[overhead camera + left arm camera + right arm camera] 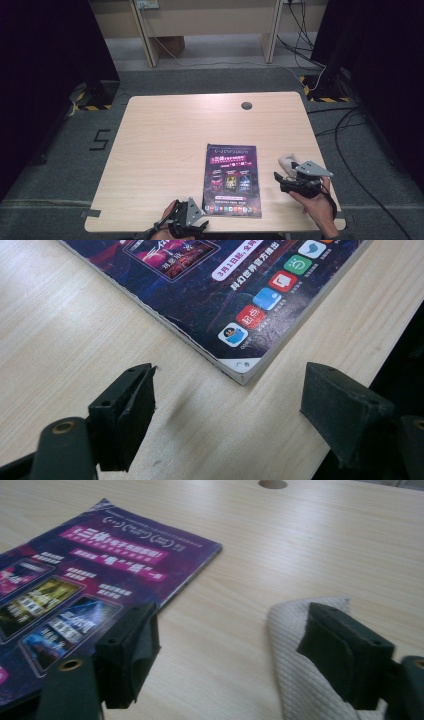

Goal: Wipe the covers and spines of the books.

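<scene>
Looking at it from the person's edge of the desk outward, here's the rundown:

Left gripper: sits right at the near edge of the desk, just off the magazine's near left corner. Jaws spread wide, nothing between them; in the left gripper view they straddle bare wood, with that corner just ahead of them.

Left hand: wrapped round the gripper, coming in at the bottom of the high view.

Magazine: flat on the desk, purple-and-black cover up, near the middle of the near edge, its bottom edge close to the desk's rim. The left gripper view shows a row of little app icons along that corner and the stacked page edges.

Right gripper: near the desk's right edge, just right of the magazine, not touching it. Jaws wide apart too, gripping nothing.

Right hand: holding it from the near right corner.

Cloth: off-white, ribbed, lying just beyond the right gripper; in the right gripper view it's under and around the right-hand jaw, can't tell if they touch.

Cable hole: round, near the far edge, well away from everything.
</scene>
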The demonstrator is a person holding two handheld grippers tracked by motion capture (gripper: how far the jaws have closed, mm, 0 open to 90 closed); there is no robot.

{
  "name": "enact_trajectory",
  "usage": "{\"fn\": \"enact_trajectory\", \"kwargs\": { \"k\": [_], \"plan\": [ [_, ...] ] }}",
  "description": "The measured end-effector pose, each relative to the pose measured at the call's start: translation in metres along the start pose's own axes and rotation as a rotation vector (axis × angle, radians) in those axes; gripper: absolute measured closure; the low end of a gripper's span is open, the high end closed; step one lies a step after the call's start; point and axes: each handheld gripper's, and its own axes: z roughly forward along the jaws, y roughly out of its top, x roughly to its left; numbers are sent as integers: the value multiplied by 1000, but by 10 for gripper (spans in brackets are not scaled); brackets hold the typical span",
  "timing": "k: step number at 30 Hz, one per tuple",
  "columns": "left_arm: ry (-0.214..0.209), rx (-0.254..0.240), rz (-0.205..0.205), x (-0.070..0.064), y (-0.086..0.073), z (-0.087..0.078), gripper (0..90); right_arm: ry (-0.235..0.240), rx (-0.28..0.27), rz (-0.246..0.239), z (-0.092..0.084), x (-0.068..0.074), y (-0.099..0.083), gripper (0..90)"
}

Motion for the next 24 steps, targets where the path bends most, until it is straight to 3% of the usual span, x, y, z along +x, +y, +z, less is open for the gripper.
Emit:
{"fn": "enact_trajectory", "kwargs": {
  "k": [8, 14, 24],
  "plan": [
    [0, 2, -1, 1, 0, 0, 212, 52, 19, -49, 4, 12, 1, 300],
    [6, -11, -12, 2, 1, -1, 212, 68, 19, -28, 6, 16, 1, 261],
    [-15, -78, -117, 16, 11, 6, 210, 110, 71, 45, 26, 33, 5, 270]
  ]
}}
